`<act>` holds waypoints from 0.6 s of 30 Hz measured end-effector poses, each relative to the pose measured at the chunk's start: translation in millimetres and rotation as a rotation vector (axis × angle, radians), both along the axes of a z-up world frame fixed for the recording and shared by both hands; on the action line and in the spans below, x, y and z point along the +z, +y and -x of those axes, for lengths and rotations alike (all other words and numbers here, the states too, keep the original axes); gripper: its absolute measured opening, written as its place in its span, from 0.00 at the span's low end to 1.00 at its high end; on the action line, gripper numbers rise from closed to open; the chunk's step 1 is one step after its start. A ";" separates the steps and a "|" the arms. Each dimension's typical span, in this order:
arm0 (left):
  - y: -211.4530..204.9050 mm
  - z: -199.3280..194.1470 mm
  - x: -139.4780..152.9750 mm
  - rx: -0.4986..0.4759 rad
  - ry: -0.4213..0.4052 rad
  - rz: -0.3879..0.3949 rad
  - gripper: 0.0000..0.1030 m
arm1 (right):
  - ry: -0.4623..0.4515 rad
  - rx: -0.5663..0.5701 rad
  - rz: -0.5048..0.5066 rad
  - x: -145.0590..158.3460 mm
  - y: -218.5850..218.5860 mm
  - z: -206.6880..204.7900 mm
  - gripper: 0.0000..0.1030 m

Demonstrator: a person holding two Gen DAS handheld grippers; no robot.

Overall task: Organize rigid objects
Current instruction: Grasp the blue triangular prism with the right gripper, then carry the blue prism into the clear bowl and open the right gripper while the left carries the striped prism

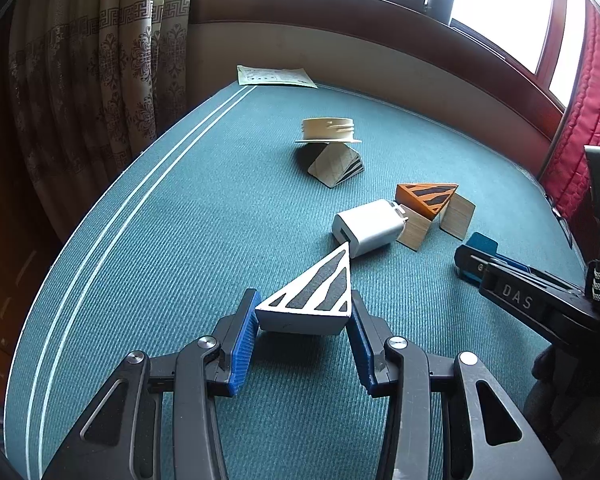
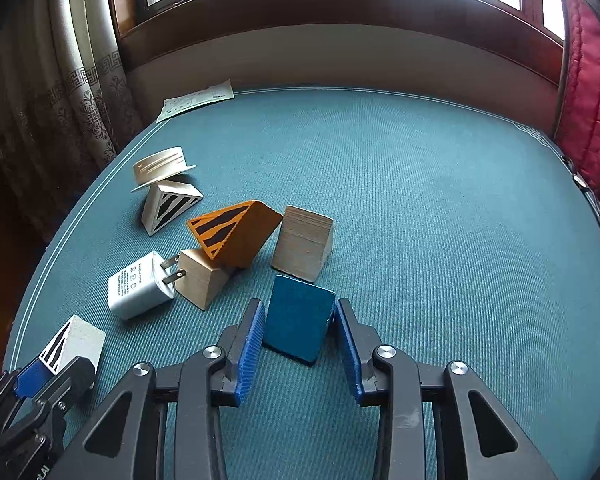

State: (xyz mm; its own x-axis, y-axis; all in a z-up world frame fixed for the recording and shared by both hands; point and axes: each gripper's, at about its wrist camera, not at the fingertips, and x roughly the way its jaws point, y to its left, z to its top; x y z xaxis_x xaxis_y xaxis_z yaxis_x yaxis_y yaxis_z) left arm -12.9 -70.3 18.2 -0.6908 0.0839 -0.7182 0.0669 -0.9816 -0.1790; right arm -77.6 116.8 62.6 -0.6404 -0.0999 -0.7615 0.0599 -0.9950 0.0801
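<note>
The left gripper (image 1: 304, 320) is clamped on a white wedge (image 1: 312, 300) and the right gripper (image 2: 300, 332) seems closed on a blue wedge (image 2: 298, 318), probably for sorting, while beyond lie a charger (image 2: 140, 286), orange wedge (image 2: 236, 232) and lid (image 1: 328, 130).

The charger (image 2: 140, 286) lies left of the striped wedge (image 2: 236, 236); a lid (image 2: 162, 168) sits behind both
</note>
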 end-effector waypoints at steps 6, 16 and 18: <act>1.2 -1.2 1.6 -0.009 0.017 0.001 0.43 | 0.004 -0.018 0.038 5.6 16.2 -18.1 0.37; 9.0 -5.7 7.7 -0.048 0.052 0.006 0.43 | 0.026 -0.056 0.070 14.8 42.6 -49.9 0.37; 11.1 -7.3 8.6 -0.061 0.053 0.000 0.43 | 0.029 -0.067 0.074 15.5 49.2 -56.0 0.37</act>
State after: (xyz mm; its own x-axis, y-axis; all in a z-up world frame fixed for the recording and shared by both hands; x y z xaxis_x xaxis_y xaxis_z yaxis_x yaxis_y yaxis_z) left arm -5.6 -59.2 26.8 -0.7212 0.1275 -0.6809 -0.0028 -0.9835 -0.1812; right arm -21.6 166.0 78.1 -0.6692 -0.1117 -0.7346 -0.0027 -0.9883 0.1527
